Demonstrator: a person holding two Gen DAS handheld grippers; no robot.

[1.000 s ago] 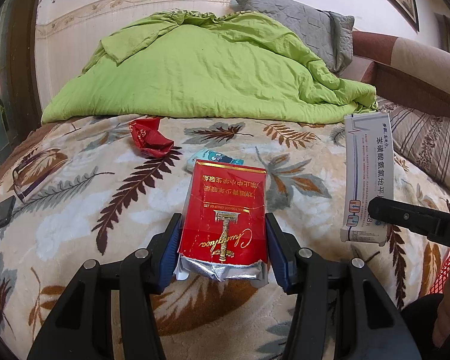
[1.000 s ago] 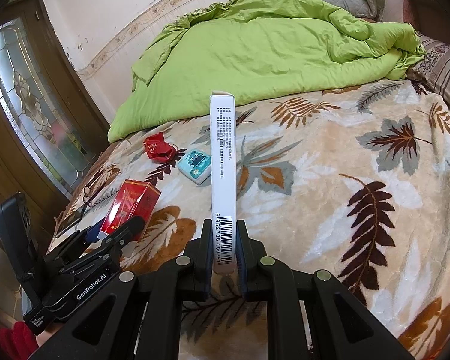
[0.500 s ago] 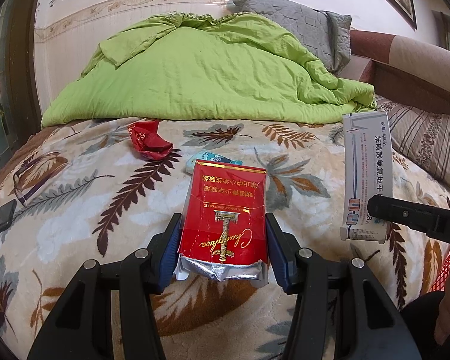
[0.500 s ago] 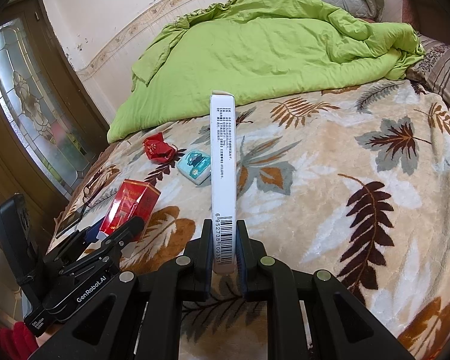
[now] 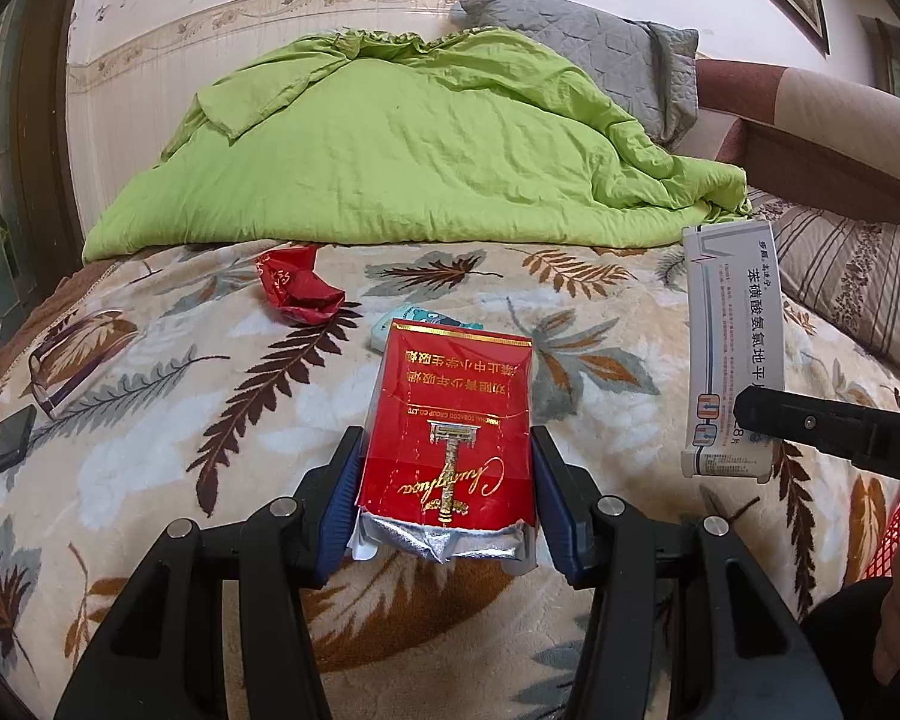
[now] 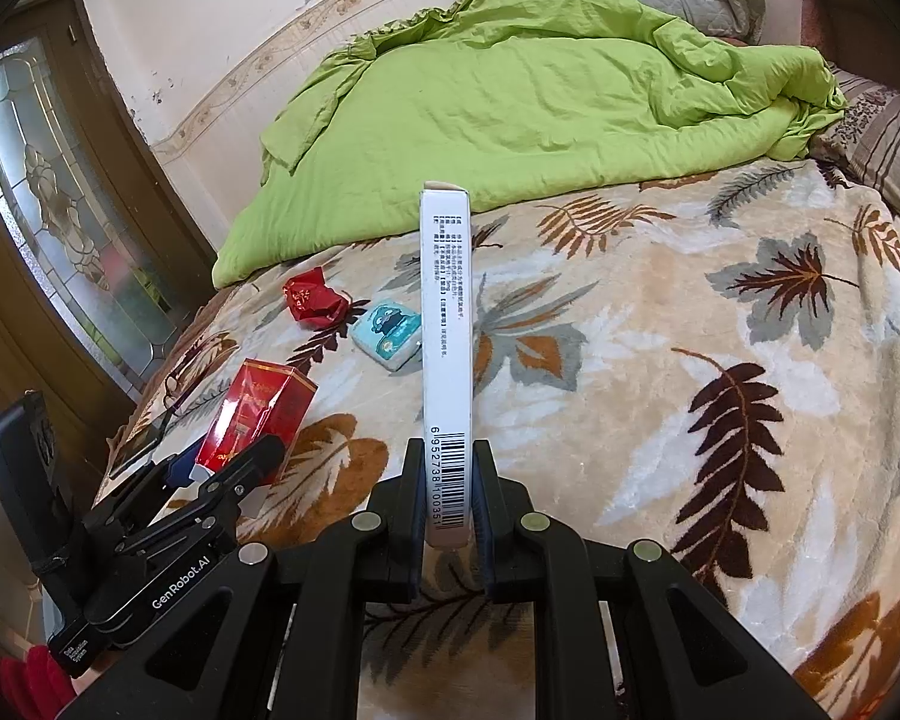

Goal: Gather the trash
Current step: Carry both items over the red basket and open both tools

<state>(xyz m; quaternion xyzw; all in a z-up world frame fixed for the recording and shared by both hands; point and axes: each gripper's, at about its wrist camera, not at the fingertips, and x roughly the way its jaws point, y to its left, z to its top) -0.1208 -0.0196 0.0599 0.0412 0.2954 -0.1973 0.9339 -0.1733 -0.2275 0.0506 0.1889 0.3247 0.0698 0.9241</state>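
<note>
My left gripper [image 5: 444,480] is shut on a red cigarette pack [image 5: 450,420] with torn silver foil, held above the leaf-patterned blanket [image 5: 150,420]. The pack also shows in the right wrist view [image 6: 258,420]. My right gripper [image 6: 447,480] is shut on a long white medicine box [image 6: 446,348], held upright; the box also shows in the left wrist view [image 5: 732,354]. A crumpled red wrapper [image 5: 297,291] and a small light-blue packet [image 6: 388,333] lie on the blanket farther back.
A green quilt [image 5: 402,150] is piled at the back with a grey pillow [image 5: 600,54] behind it. A striped pillow [image 5: 858,282] lies at the right. Glasses [image 5: 72,354] and a dark phone [image 5: 0,444] rest at the bed's left edge.
Both grippers keep hold of their items. The left wrist view has shifted slightly, so the bed appears a little lower; the right gripper has barely moved.
</note>
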